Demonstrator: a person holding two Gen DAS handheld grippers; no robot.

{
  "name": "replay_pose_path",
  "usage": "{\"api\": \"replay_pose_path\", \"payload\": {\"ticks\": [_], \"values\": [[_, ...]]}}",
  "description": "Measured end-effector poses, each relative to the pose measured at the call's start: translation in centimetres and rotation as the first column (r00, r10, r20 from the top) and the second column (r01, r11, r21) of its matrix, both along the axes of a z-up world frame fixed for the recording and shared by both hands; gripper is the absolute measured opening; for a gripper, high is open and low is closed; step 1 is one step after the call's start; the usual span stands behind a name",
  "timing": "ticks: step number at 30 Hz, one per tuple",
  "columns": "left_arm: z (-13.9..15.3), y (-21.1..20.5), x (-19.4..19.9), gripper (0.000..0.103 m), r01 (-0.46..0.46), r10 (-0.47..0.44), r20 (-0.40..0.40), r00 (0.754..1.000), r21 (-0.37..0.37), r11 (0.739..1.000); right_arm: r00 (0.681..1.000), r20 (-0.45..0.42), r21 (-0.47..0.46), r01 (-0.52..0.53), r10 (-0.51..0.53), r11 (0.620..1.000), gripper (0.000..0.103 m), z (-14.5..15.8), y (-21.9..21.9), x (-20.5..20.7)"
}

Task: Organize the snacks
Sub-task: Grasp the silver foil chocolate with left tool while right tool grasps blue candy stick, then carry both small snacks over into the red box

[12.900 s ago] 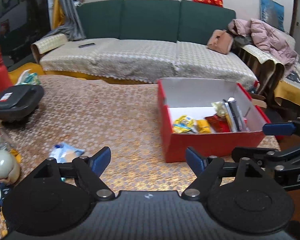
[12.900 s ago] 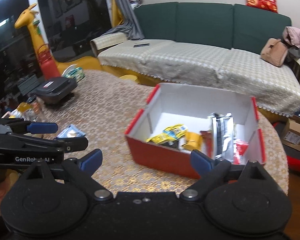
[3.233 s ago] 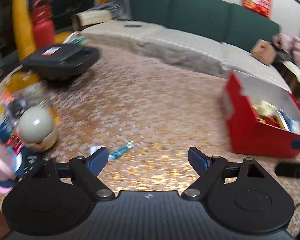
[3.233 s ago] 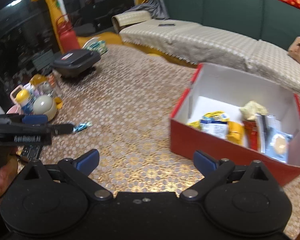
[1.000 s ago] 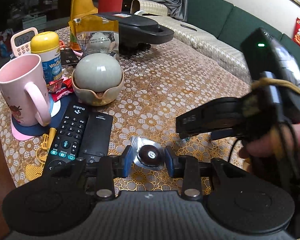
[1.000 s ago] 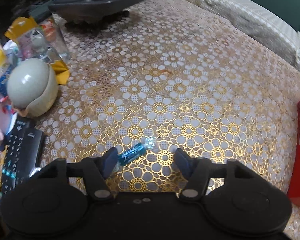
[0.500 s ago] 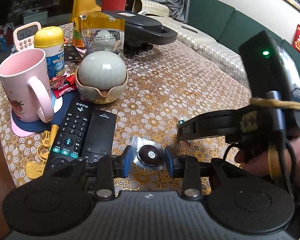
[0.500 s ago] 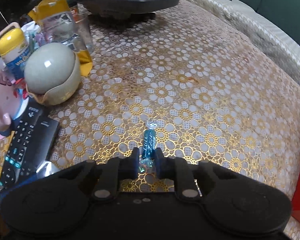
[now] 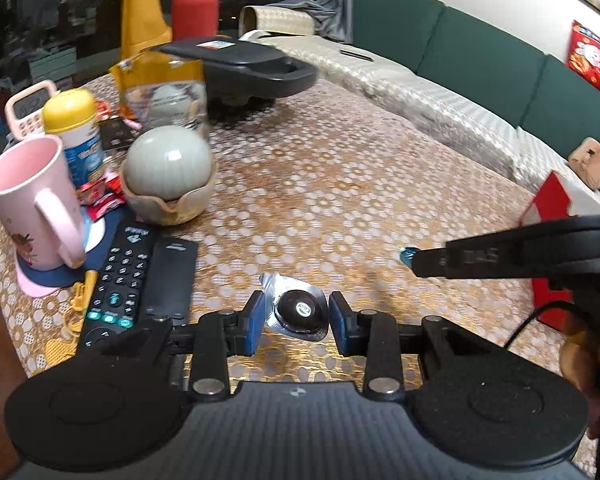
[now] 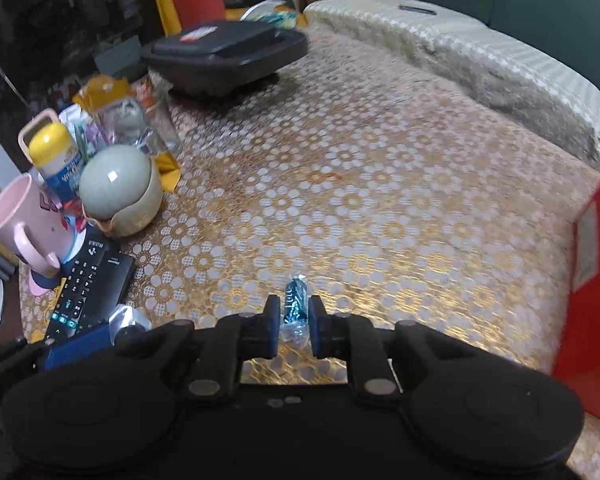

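The left gripper [image 9: 296, 316] has its blue-padded fingers [image 9: 253, 320] closed on a round dark snack in a silver foil wrapper [image 9: 298, 312], just above the gold-flowered tabletop [image 9: 340, 184]. The right gripper [image 10: 293, 322] has its fingers pinched tight on a small blue twisted-wrapper candy [image 10: 295, 300], also above the tabletop. A red cardboard box [image 10: 592, 288] stands at the right.

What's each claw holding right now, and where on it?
Left claw: silver foil snack, pinched by its side edges. Right claw: blue wrapped candy, pinched near its clear twisted end.
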State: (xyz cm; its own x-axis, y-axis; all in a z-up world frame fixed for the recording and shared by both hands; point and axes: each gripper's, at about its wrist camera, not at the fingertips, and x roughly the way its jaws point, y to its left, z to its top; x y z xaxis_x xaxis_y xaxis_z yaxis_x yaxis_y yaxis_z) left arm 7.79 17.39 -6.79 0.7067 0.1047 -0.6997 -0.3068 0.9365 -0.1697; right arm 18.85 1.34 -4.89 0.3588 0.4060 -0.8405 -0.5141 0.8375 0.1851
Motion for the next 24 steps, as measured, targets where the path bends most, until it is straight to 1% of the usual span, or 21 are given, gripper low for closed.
{"api": "replay_pose_path", "payload": {"ticks": [5, 11, 14, 18, 24], "values": [[2.0, -2.6, 0.3, 0.034, 0.074, -0.074, 0.024, 0.997, 0.026, 0.997, 0.999, 0.026, 0.045, 0.043, -0.044, 0.998, 0.014, 2.2, -4.5, -0.8], [4.7, -6.8, 1.2, 0.034, 0.177, -0.18, 0.045, 0.983, 0.058, 0.982, 0.991, 0.064, 0.1, 0.108, -0.115, 0.989, 0.014, 4.8, -10.3, -1.4], [6.2, -9.3, 1.9, 0.034, 0.231, -0.236, 0.06, 0.97, 0.078, 0.97, 0.984, 0.087, 0.124, 0.143, -0.154, 0.982, 0.014, 6.1, -13.5, -1.7], [8.2, -13.2, 3.4, 0.034, 0.31, -0.317, 0.075, 0.946, 0.091, 0.946, 0.97, 0.118, 0.137, 0.196, -0.212, 0.971, 0.014, 7.3, -17.8, -1.7], [9.9, -19.8, 6.0, 0.034, 0.398, -0.412, 0.082, 0.908, 0.147, 0.906, 0.939, 0.156, 0.142, 0.285, -0.306, 0.948, 0.014, 7.9, -24.0, -1.0]]}}
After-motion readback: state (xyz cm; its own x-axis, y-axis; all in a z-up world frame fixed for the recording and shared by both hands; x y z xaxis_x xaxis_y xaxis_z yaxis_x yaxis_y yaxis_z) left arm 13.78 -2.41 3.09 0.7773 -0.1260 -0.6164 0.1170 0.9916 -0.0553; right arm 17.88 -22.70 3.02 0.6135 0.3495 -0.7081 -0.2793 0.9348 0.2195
